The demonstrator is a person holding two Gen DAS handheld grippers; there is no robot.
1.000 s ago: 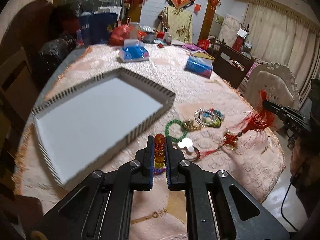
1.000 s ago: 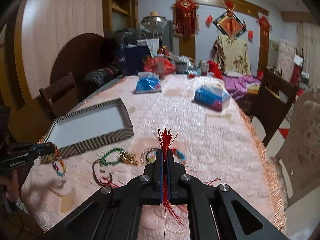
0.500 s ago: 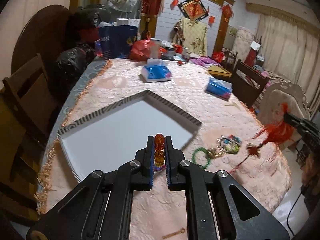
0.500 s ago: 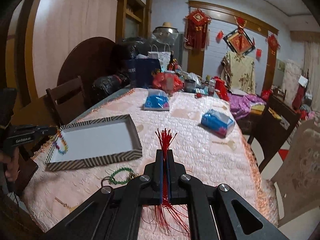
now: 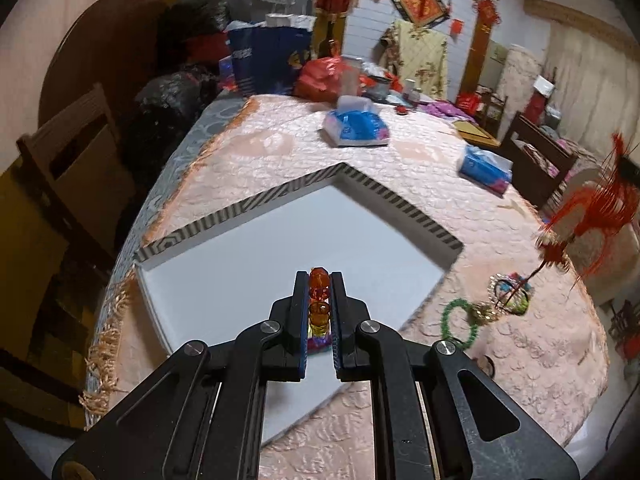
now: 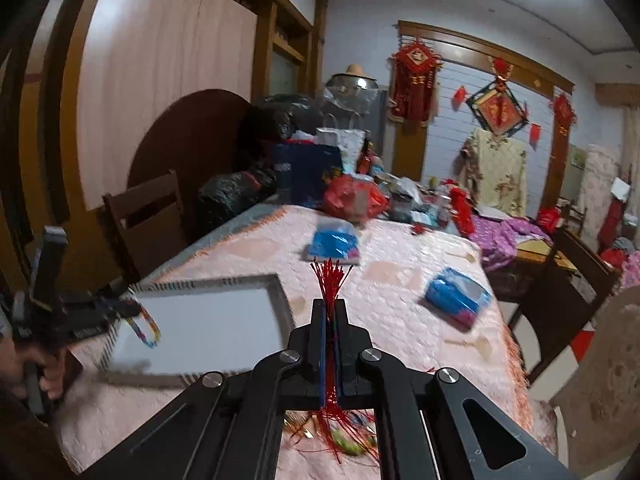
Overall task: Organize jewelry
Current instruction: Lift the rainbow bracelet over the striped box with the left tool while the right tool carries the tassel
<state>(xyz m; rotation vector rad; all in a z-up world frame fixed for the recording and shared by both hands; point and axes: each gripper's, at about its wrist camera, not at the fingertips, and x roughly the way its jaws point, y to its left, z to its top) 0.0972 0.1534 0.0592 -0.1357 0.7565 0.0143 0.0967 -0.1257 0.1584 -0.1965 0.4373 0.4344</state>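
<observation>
My left gripper (image 5: 319,280) is shut on a string of orange and multicoloured beads (image 5: 319,300), held over the white floor of the striped-rim tray (image 5: 256,208). In the right wrist view that bead string (image 6: 144,326) dangles over the tray's (image 6: 236,280) near left corner. My right gripper (image 6: 329,304) is shut on a red tassel ornament (image 6: 330,280), lifted above the tablecloth. In the left wrist view the red tassel ornament (image 5: 592,208) hangs at the right. A green bead bracelet (image 5: 458,322) and a colourful bracelet (image 5: 512,296) lie on the cloth right of the tray.
Two blue tissue packs (image 5: 356,128) (image 5: 486,168) lie farther back on the pink tablecloth (image 5: 400,160). Bags and clutter (image 6: 348,188) crowd the far end. Wooden chairs (image 5: 68,168) (image 6: 560,284) stand on both sides. A person's hand (image 6: 48,380) grips the left tool.
My left gripper carried the beads leftward from the cloth to above the tray. My right gripper rose with the tassel, lifting the ornament off the table.
</observation>
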